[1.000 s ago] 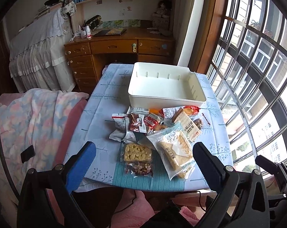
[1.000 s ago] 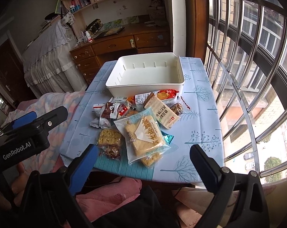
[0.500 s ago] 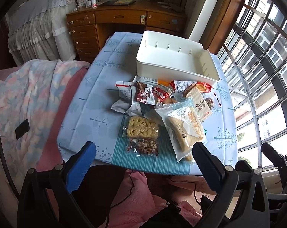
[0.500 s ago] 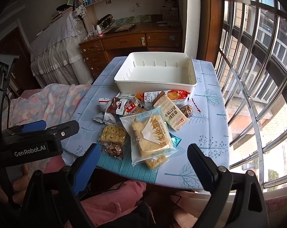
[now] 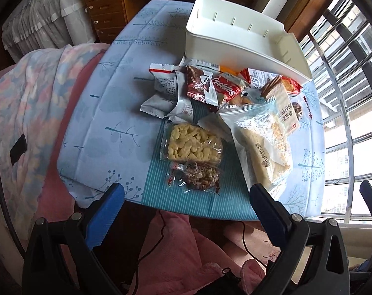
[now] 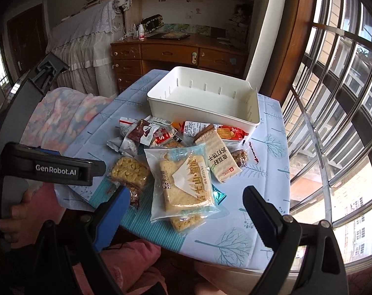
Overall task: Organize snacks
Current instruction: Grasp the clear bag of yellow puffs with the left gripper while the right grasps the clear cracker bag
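Observation:
A pile of snack packets lies on the pale blue tablecloth [image 5: 117, 113] in front of an empty white bin [image 5: 235, 41]. Nearest me are a yellow puffed bar [image 5: 194, 145], a nut bar [image 5: 198, 177] and a large clear bag of cake [image 5: 262, 142]. Behind them lie a red Cookies pack [image 5: 226, 88] and silver wrappers [image 5: 166, 98]. My left gripper [image 5: 186, 190] hangs open over the table's near edge, just short of the nut bar. My right gripper [image 6: 186, 193] is open above the cake bag [image 6: 183, 184], holding nothing. The left gripper's body [image 6: 63, 167] shows at the left of the right wrist view.
A bed with a flowered blanket [image 5: 26, 113] lies left of the table. A barred window [image 6: 333, 123] curves along the right. A wooden desk [image 6: 176, 54] stands behind the bin [image 6: 198, 113]. Pink cloth [image 5: 176, 250] and a thin cable lie below the front edge.
My left gripper has sunk toward the table's near edge and tipped downward, so the snacks look larger. The right gripper has rolled and come slightly closer. No packet has moved.

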A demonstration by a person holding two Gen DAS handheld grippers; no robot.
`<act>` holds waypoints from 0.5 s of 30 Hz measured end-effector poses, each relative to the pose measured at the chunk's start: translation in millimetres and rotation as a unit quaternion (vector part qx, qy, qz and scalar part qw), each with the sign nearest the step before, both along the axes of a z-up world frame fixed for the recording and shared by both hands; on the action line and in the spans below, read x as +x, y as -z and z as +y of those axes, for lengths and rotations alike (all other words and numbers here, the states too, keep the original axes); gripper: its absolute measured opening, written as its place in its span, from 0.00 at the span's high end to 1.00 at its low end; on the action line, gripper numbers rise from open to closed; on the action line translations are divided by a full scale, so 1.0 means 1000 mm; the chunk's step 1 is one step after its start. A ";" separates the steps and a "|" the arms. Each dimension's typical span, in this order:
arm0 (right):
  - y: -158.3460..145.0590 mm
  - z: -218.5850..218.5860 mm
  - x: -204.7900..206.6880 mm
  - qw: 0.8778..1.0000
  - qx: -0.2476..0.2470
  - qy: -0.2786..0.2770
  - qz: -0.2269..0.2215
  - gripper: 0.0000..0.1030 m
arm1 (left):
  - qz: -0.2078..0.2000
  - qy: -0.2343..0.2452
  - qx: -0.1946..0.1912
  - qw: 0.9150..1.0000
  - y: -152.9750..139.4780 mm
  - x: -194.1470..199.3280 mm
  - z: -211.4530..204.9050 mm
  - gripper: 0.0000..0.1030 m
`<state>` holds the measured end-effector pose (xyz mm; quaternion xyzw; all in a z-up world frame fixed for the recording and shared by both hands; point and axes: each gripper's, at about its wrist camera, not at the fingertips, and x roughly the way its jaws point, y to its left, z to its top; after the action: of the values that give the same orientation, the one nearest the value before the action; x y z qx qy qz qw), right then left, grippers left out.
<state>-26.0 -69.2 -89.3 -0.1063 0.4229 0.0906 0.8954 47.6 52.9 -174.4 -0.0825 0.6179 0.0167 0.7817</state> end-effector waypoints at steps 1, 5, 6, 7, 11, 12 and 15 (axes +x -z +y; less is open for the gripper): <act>0.005 0.002 0.002 1.000 -0.007 -0.003 0.004 0.09 | 0.007 0.002 -0.002 1.000 0.007 0.005 0.001 0.02; 0.023 0.011 0.007 0.999 -0.029 -0.018 0.015 0.09 | 0.035 0.008 -0.002 0.999 0.032 0.022 0.001 0.02; 0.028 0.013 0.009 0.999 -0.035 -0.020 0.018 0.09 | 0.042 0.010 -0.003 0.999 0.037 0.027 0.001 0.02; 0.032 0.016 0.011 0.999 -0.042 -0.023 0.019 0.09 | 0.050 0.012 -0.005 0.999 0.043 0.031 0.002 0.02; 0.049 0.028 0.019 0.996 -0.073 -0.041 0.023 0.12 | 0.081 0.016 -0.011 0.997 0.062 0.050 0.002 0.02; 0.054 0.031 0.020 0.996 -0.080 -0.045 0.022 0.12 | 0.089 0.018 -0.012 0.996 0.067 0.055 0.002 0.02; 0.068 0.038 0.026 0.992 -0.105 -0.059 0.022 0.12 | 0.115 0.024 -0.013 0.993 0.081 0.069 0.000 0.02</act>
<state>0.2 -31.2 -157.8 -0.2226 0.4430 0.1005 0.8626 116.6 52.8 -255.9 -0.0754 0.7054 -0.0009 0.7047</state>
